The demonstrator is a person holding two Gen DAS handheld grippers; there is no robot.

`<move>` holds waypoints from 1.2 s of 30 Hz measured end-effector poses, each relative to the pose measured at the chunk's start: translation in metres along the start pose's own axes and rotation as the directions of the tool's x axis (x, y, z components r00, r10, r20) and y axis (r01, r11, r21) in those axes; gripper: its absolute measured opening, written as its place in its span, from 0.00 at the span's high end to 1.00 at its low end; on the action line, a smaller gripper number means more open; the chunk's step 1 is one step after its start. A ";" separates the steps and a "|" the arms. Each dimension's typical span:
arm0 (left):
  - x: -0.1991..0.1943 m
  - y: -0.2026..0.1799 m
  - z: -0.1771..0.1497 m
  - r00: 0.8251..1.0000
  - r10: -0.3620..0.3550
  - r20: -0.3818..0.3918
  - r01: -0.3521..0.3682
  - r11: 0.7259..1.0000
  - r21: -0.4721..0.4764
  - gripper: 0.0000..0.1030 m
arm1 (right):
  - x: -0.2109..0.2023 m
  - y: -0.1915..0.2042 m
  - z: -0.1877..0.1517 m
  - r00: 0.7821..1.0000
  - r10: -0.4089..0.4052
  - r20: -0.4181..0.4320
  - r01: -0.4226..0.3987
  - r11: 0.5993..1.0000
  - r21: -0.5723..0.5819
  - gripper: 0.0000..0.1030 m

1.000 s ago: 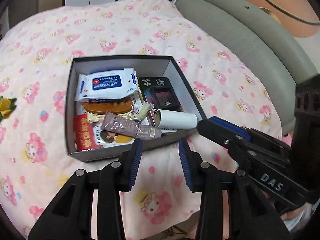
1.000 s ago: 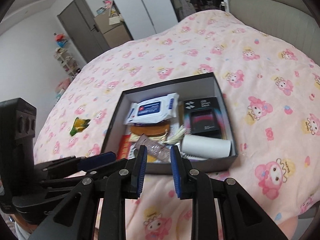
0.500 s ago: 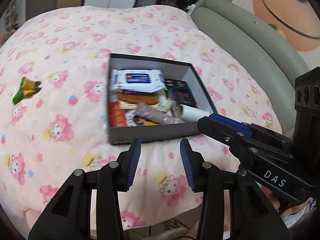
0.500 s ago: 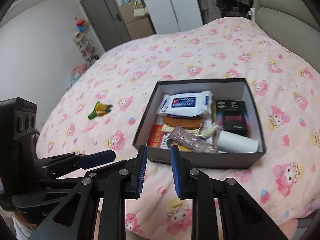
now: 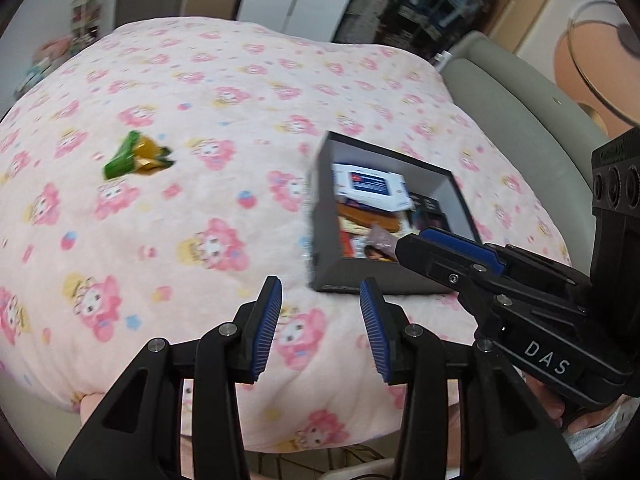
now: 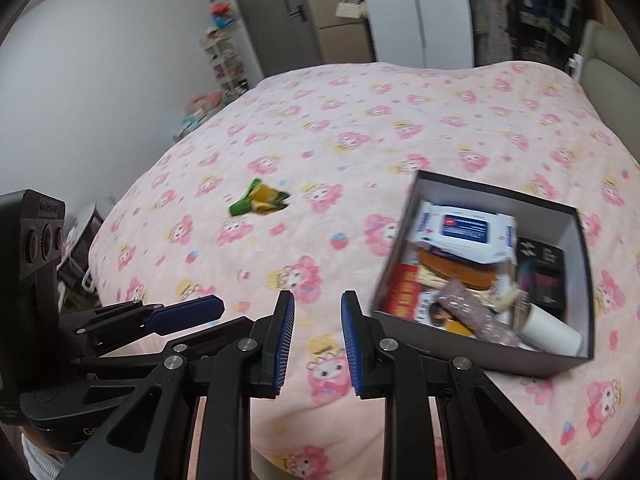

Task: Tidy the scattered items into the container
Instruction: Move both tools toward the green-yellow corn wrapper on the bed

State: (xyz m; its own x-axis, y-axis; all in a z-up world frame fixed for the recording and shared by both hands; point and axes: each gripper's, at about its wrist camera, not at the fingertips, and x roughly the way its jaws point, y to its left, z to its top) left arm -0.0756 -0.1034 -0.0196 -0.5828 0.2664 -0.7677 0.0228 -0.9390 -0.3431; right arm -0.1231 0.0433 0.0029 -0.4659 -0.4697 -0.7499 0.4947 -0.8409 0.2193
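Two grippers are hanging side by side over the pink bedspread (image 6: 360, 128). The left gripper (image 5: 320, 320) is spread apart and holding nothing. The right gripper (image 6: 317, 338) is also parted, with nothing between its blue pads. Just past them, a dark box (image 6: 480, 354) is sitting on the bed, holding a wipes pack (image 6: 466, 232), a white roll (image 6: 554, 330) and other small things. A green and yellow wrapper (image 5: 136, 156) is lying alone, well apart from the box.

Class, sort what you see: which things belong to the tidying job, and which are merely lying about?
Job:
- green-and-yellow wrapper, loose on the bedspread
- dark box holding the wet-wipes pack
- left gripper, right gripper, both open and empty

Lying about:
- pink bedspread
- grey headboard
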 end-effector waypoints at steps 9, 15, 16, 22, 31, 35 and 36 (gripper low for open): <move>-0.018 0.068 -0.004 0.996 0.074 0.041 -0.069 0.991 -0.113 0.60 | 0.044 0.061 0.017 0.998 0.039 -0.055 -0.045 0.991 -0.123 0.79; -0.020 0.107 0.000 0.991 0.116 0.067 -0.105 0.982 -0.155 0.60 | 0.071 0.090 0.030 0.993 0.092 -0.068 -0.102 0.981 -0.164 0.79; -0.018 0.113 0.000 0.990 0.123 0.069 -0.111 0.980 -0.164 0.60 | 0.076 0.093 0.032 0.993 0.088 -0.075 -0.100 0.980 -0.174 0.79; -0.006 0.140 0.004 0.980 0.185 0.079 -0.167 0.967 -0.191 0.60 | 0.107 0.115 0.042 0.994 0.042 -0.105 -0.067 0.966 -0.248 0.79; 0.026 0.178 0.027 0.984 0.157 0.085 -0.136 0.968 -0.210 0.60 | 0.157 0.119 0.060 0.990 0.026 -0.142 -0.060 0.968 -0.246 0.79; 0.054 0.205 0.040 0.985 0.124 0.117 -0.087 0.956 -0.280 0.59 | 0.191 0.114 0.074 0.986 0.035 -0.161 -0.069 0.974 -0.215 0.79; 0.062 0.213 0.044 0.985 0.118 0.125 -0.075 0.949 -0.305 0.59 | 0.202 0.112 0.078 0.986 0.031 -0.166 -0.066 0.976 -0.206 0.79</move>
State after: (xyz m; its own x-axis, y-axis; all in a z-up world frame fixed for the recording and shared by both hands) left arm -0.1429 -0.2964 -0.1169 -0.6731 0.1245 -0.7290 0.3133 -0.8449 -0.4335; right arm -0.2193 -0.1673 -0.0755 -0.3221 -0.4447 -0.8358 0.6646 -0.7349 0.1349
